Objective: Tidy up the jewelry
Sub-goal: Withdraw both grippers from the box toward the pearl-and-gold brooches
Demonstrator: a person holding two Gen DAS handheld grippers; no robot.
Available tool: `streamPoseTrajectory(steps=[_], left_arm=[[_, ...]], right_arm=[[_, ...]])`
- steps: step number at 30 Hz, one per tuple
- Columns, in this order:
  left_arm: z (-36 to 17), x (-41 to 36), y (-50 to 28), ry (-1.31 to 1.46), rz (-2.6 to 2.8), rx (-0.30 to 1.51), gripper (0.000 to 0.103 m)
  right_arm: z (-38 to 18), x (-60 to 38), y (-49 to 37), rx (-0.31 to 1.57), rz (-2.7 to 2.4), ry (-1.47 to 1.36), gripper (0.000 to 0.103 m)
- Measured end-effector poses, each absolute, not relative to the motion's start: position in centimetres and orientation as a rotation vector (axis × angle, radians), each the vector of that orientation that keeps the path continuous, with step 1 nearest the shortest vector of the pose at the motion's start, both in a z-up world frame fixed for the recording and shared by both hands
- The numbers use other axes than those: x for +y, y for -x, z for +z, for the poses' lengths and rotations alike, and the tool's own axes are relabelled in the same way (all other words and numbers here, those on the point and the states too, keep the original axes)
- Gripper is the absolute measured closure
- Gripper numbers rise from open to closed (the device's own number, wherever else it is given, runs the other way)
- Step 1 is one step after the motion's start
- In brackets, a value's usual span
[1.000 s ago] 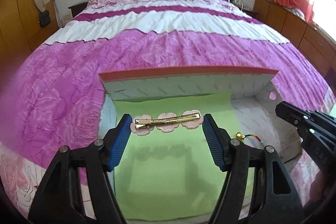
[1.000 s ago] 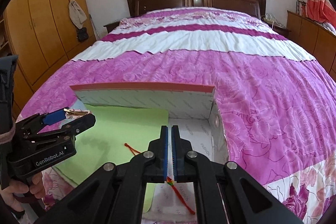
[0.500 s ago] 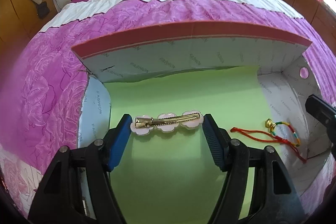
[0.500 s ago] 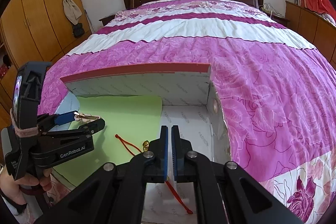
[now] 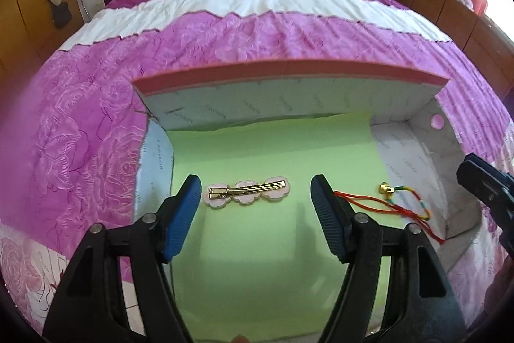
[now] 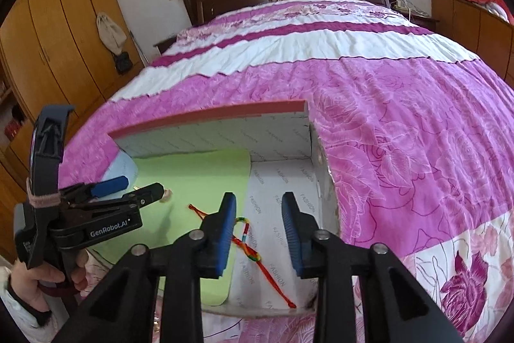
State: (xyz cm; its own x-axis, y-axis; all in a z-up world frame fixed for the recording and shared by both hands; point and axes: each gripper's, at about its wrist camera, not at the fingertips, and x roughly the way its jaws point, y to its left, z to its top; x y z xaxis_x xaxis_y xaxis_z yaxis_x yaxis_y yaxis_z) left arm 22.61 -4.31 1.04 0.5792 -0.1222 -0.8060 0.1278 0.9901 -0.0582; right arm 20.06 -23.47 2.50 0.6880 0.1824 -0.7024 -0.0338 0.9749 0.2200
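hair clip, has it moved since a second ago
Yes. It sat between the left gripper's pads; now the hair clip lies apart from them on the green sheet, nearer the left pad.

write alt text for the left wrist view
A pink flower hair clip lies on the green liner of an open box on a pink bed, between the open fingers of the left hand-held gripper and clear of both. A red cord bracelet lies to its right.
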Motion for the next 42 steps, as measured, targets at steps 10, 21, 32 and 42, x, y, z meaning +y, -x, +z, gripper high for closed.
streamPoseTrajectory(steps=[10, 21, 32, 42], left_arm=[[4.8, -3.9, -18.7, 0.012, -0.198, 0.810, 0.040], [6.9, -2.2, -14.3, 0.021, -0.222, 0.768, 0.039], [4.7, -1.9, -11.6, 0.024, -0.247, 0.837, 0.039], [1.5, -4.2, -10.6, -0.054, -0.313, 0.934, 0.039]], right_arm=[[4.5, -23.9, -16.9, 0.720, 0.111, -0.226, 0.051], [6.9, -23.5, -11.8, 0.646, 0.130, -0.242, 0.045], [5.6, -23.3, -8.5, 0.690, 0.126, -0.218, 0.045], [3.0, -24.4, -7.1, 0.752, 0.094, -0.242, 0.045]])
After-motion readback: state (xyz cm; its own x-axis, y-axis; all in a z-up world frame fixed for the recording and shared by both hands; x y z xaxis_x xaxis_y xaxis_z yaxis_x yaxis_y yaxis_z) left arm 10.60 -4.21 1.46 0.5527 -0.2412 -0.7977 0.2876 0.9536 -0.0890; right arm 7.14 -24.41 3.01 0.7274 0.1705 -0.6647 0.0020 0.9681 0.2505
